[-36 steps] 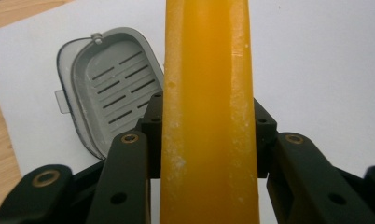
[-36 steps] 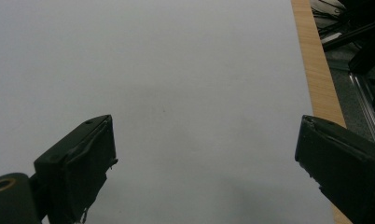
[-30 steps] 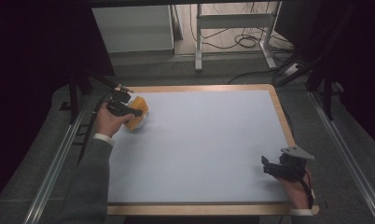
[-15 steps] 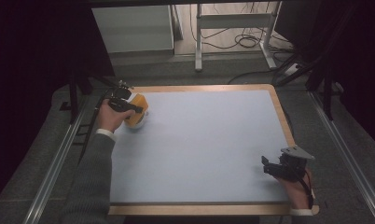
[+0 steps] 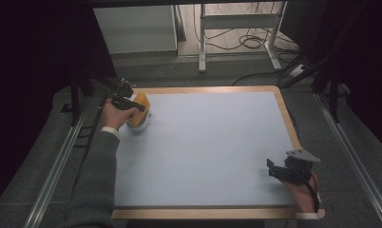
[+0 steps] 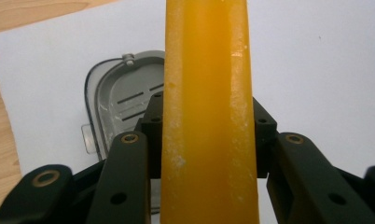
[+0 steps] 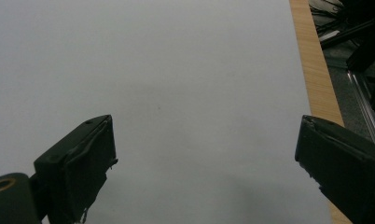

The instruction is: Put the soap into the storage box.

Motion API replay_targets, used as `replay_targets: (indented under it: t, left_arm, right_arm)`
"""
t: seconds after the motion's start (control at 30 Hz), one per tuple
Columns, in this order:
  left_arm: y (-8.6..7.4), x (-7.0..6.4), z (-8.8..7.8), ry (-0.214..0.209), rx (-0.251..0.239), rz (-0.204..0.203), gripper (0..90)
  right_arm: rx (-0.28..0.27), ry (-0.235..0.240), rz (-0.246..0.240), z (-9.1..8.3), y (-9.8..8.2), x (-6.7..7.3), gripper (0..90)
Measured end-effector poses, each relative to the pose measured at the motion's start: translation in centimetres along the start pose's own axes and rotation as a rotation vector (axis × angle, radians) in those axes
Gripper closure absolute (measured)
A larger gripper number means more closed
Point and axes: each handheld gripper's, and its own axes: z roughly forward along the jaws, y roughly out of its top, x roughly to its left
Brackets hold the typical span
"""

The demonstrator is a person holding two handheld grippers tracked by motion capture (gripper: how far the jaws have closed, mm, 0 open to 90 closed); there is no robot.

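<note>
The left gripper sits at the far left corner of the counter, its jaws clamped on an orange block that stands up between them. In the left gripper view the orange block runs from the bottom of the frame to the top, pressed on both flanks by the black jaws, its surface glossy with pale specks. Under and behind the block a grey plastic lid lies flat on the pale sheet, rounded at the corners, with two slots moulded in it and a small metal clip at its far rim. In the high view a pale object, hard to make out, lies on the counter just beneath the block and the person's left hand. A grey sleeve reaches along the left edge of the counter.

The right gripper rests near the near right corner of the counter, well apart from the block, with the person's right hand behind it. In the right gripper view its jaws stand wide apart and hold nothing; bare pale sheet lies between them, and the counter's wooden rim runs along the right.
</note>
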Motion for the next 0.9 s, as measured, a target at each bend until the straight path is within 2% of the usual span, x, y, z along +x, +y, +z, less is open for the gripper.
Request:
replay_targets:
  t: [0.33,0.5,0.53,0.9]
  left_arm:
    - [0.3,0.9,0.9,0.021,-0.014,-0.047,60.5]
    - [0.4,1.1,1.4,0.017,-0.024,-0.076,60.5]
    - [0.4,1.2,1.5,0.02,-0.016,-0.071,60.5]
    - [-0.5,2.3,2.8,0.019,-0.011,-0.119,60.5]
  right_arm:
    - [0.001,-0.001,0.0,0.0,-0.1,-0.1,5.0]
    - [0.002,-0.001,0.0,0.0,-0.1,-0.1,5.0]
    - [0.002,0.0,0.0,0.0,-0.1,-0.1,5.0]
    - [0.002,-0.004,0.002,0.0,-0.1,-0.2,5.1]
